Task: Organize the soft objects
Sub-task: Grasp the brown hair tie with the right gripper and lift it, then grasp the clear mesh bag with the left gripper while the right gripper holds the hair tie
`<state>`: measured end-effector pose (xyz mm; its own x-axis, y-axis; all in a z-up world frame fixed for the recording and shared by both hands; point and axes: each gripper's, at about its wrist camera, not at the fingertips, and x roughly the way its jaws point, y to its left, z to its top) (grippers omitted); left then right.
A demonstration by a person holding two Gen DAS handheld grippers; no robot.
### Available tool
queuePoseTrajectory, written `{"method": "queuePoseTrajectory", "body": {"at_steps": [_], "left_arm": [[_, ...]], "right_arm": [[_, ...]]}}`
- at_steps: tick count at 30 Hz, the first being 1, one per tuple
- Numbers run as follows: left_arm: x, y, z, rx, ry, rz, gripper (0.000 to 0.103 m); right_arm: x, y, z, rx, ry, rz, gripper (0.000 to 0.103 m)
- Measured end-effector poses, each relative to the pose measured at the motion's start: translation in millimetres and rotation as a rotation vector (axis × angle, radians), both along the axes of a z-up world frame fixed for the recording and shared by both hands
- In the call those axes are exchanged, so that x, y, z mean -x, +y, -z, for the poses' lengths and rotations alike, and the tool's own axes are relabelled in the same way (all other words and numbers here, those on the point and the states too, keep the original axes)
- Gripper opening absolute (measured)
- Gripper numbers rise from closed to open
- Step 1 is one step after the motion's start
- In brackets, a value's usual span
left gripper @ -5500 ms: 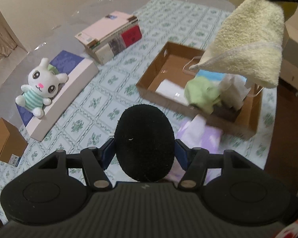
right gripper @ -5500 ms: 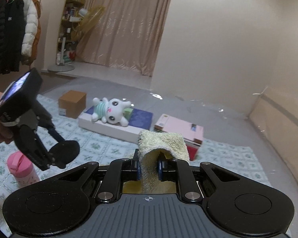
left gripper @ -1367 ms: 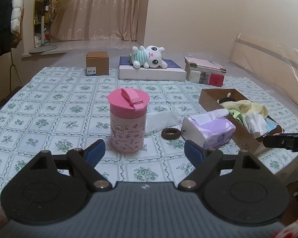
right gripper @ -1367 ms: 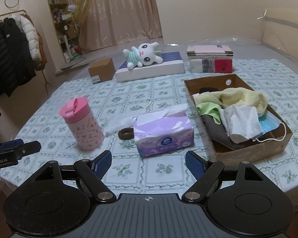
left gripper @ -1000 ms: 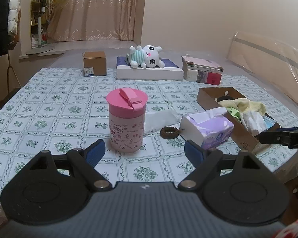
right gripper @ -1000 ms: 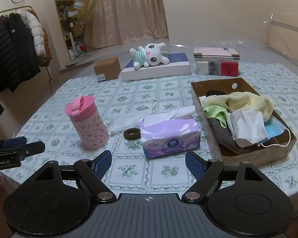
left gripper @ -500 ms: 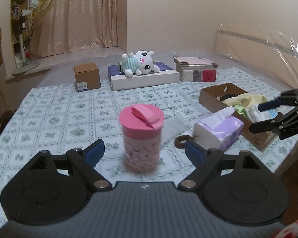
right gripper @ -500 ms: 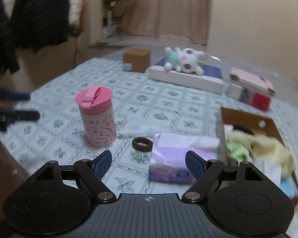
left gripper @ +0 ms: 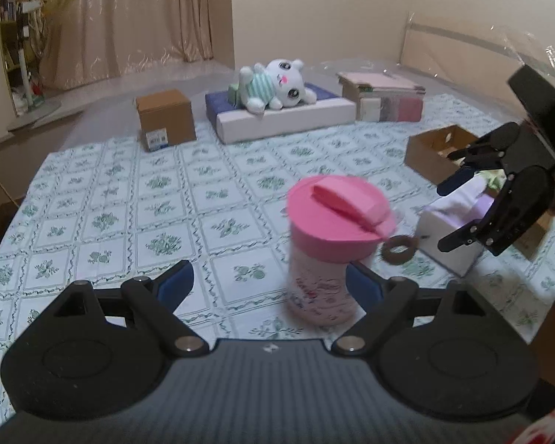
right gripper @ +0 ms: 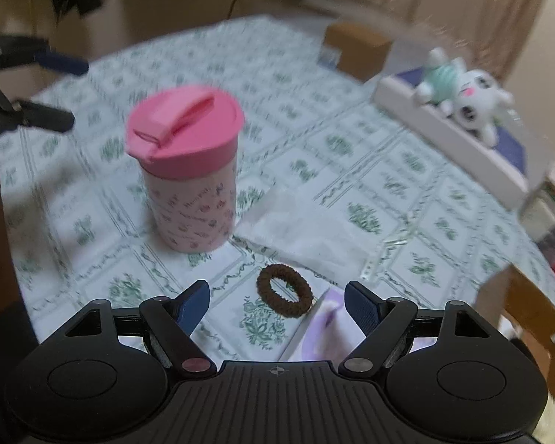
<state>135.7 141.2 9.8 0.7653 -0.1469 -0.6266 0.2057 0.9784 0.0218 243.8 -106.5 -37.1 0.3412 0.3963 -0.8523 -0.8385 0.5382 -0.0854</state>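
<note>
Right now the right gripper (right gripper: 276,301) hangs low over the table with its jaws spread wide and nothing between them, and the brown hair tie (right gripper: 284,290) lies flat on the patterned cloth (right gripper: 74,229) almost centred in that gap, not yet touched. Just beside the tie sits the purple tissue box (right gripper: 323,333), and behind it a clear plastic packet (right gripper: 307,238) lies flat, its near edge close to the tie. The pink-lidded cup (right gripper: 187,172) stands upright to one side of both. The left gripper (left gripper: 270,286) is also wide open and empty, held back near the table edge with the cup in front of it. Further off, the cardboard box (left gripper: 431,150) already holds some cloth, though most of its contents are hidden behind the right gripper in that view. At the far end a plush bunny (left gripper: 273,85) lies on a white slab (left gripper: 288,118). So I'd judge the sorting partly done, with the tie next and perhaps the bunny left.
</note>
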Motion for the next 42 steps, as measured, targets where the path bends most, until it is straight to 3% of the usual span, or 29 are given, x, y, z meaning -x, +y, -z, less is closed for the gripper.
{"method": "queuePoseTrajectory", "body": {"at_steps": [5, 15, 18, 20, 21, 24, 30, 37, 42], "left_arm": [[-17.0, 15.4, 15.1, 0.022, 0.02, -0.008, 0.088], [-40.9, 36.3, 31.6, 0.063, 0.028, -0.002, 0.088], [-45.5, 40.6, 33.3, 0.071, 0.031, 0.009, 0.088], [-47.1, 43.5, 32.7, 0.08, 0.036, 0.014, 0.088], [-47.5, 44.3, 31.5, 0.085, 0.039, 0.016, 0.088], [-48.2, 45.4, 23.5, 0.095, 0.043, 0.03, 0.088], [-62.9, 34.5, -13.2, 0.054, 0.056, 0.13, 0.088], [-108.0, -13.9, -62.9, -0.038, 0.111, 0.37, 0.088], [-144.2, -67.7, -74.2, -0.129, 0.173, 0.557, 0.088]], "right_arm": [[-32.8, 21.1, 24.5, 0.103, 0.087, -0.065, 0.066], [-60.7, 47.1, 64.8, 0.244, 0.181, -0.141, 0.056], [-64.2, 46.6, 69.5, 0.228, 0.207, -0.137, 0.045], [-64.4, 45.5, 67.4, 0.211, 0.212, -0.131, 0.022], [-63.9, 45.4, 65.9, 0.21, 0.206, -0.127, 0.018], [-60.5, 42.4, 54.5, 0.179, 0.178, -0.108, 0.018], [-53.5, 10.8, -0.6, 0.002, 0.106, 0.039, 0.018], [-44.5, -57.2, -70.3, -0.199, 0.018, 0.284, 0.018], [-32.3, -107.0, -96.9, -0.31, -0.04, 0.425, 0.018]]}}
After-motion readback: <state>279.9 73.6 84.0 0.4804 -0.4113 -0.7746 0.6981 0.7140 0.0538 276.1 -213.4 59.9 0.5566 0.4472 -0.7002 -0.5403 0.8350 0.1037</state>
